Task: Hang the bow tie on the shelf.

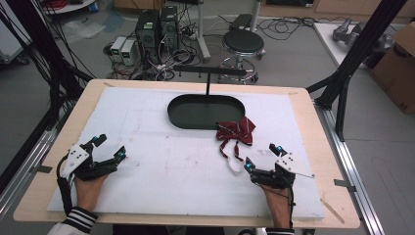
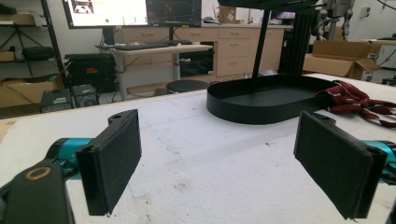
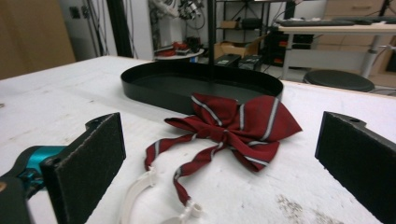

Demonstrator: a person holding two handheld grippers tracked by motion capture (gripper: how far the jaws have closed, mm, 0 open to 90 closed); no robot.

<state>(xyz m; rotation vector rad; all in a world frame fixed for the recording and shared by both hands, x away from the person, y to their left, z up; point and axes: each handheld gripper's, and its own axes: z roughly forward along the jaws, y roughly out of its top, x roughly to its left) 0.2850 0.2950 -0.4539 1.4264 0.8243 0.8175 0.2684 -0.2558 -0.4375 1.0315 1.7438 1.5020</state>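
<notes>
Bow tie (image 1: 237, 130): dark red w/ pale stripes, flat on white mat (image 1: 161, 171), at 4 o'clock of black oval tray (image 1: 205, 111), touching its rim.
Axis: bow's long side runs roughly 9–3 in high view; straps w/ white clasp (image 3: 140, 189) trail toward 6.
Left gripper (image 1: 108, 148): jaws spread wide, nothing between, resting on mat at 8 o'clock of tray.
Right gripper (image 1: 263, 156): jaws spread wide, nothing held, just at 6 o'clock of strap ends.
</notes>
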